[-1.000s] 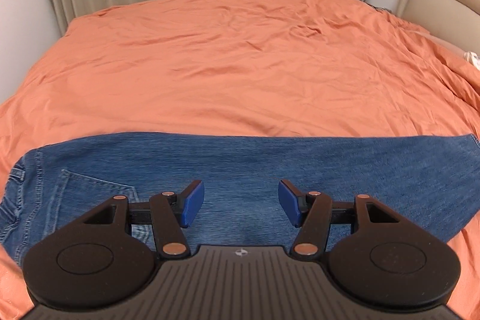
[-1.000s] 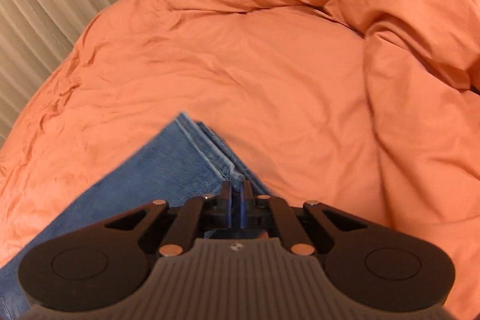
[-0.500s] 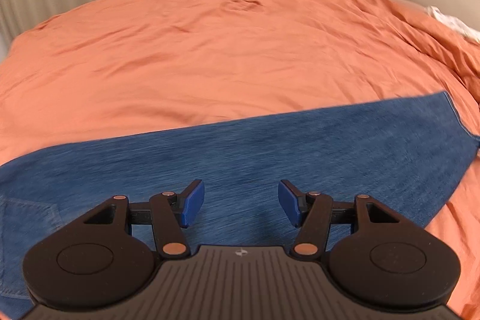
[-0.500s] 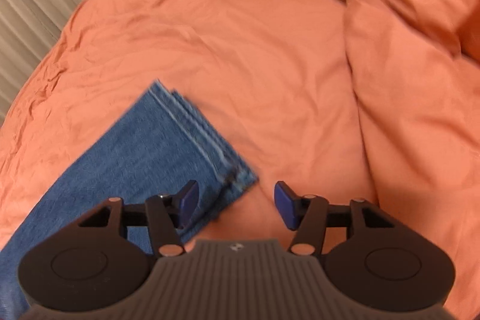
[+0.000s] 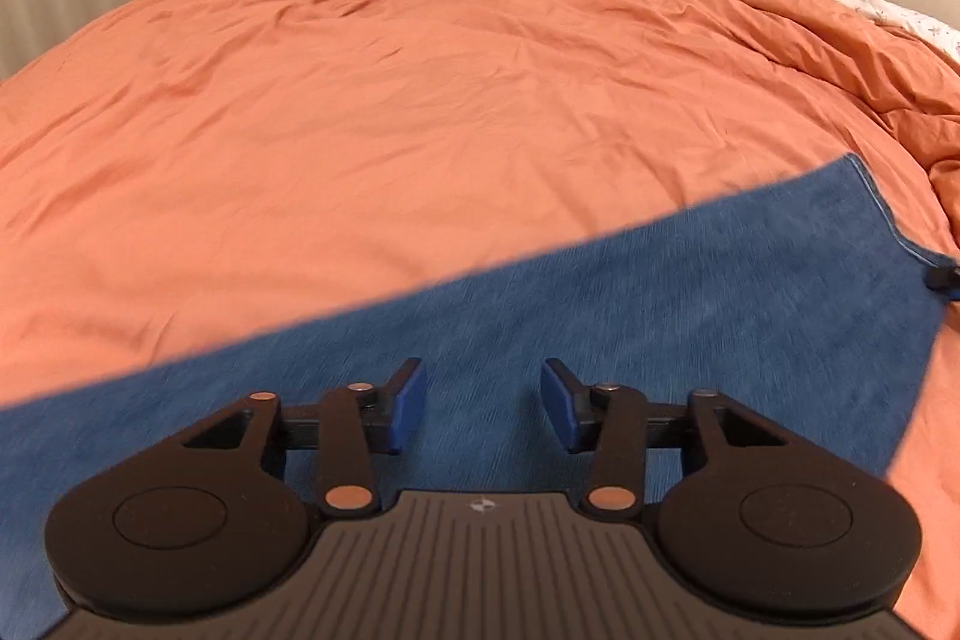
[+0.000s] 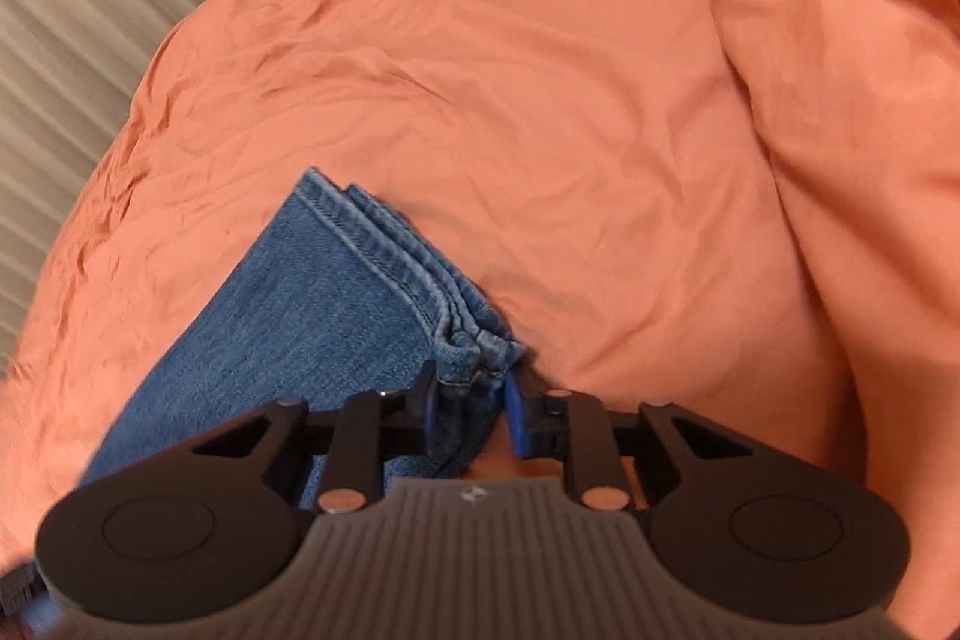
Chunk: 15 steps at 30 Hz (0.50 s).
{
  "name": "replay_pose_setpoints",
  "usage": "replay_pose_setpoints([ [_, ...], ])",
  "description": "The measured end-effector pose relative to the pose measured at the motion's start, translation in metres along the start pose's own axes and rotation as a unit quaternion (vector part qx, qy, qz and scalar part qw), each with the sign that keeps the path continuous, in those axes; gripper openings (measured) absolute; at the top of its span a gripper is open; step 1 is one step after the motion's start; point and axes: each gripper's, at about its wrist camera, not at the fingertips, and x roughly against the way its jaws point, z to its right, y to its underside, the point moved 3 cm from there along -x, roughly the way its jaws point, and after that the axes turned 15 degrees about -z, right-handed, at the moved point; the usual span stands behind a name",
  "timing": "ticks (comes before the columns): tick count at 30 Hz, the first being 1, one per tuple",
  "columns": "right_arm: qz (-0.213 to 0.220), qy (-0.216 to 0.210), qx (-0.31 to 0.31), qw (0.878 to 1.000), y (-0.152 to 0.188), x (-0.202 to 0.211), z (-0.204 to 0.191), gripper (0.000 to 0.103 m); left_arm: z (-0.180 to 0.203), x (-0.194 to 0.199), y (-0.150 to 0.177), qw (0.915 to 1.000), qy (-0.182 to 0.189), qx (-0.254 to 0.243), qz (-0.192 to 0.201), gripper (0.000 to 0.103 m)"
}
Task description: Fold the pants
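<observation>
Since the prior frame the right gripper [image 6: 467,409] has advanced astride the jeans [image 6: 312,334] hem corner, jaws part-closed but not clamped, legs trailing toward 7 o'clock, while the left gripper [image 5: 483,403] hovers agape over mid-leg.

A bed [image 5: 420,112] covered by a wrinkled orange duvet [image 6: 570,112] fills both views. Blue jeans [image 5: 660,316] lie flat on it across the lower part of the left wrist frame, hem toward the right edge. A patterned white pillow [image 5: 870,4] shows at upper right.
</observation>
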Motion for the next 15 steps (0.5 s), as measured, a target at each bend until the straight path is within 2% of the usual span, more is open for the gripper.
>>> replay_pose_setpoints([
  [4,0.01,0.02,0.034,0.999,-0.001,0.014,-0.012,0.012,0.011,-0.026,-0.029,0.9997,-0.004,-0.02,-0.011,0.037],
  [11,0.016,0.044,0.086,0.995,-0.003,0.026,-0.029,0.009,0.027,-0.066,-0.059,0.9978,-0.014,-0.041,-0.05,0.037],
  [15,0.018,0.052,0.102,0.993,-0.004,0.03,-0.035,0.007,0.032,-0.061,-0.053,0.9978,-0.027,-0.049,-0.037,0.037],
])
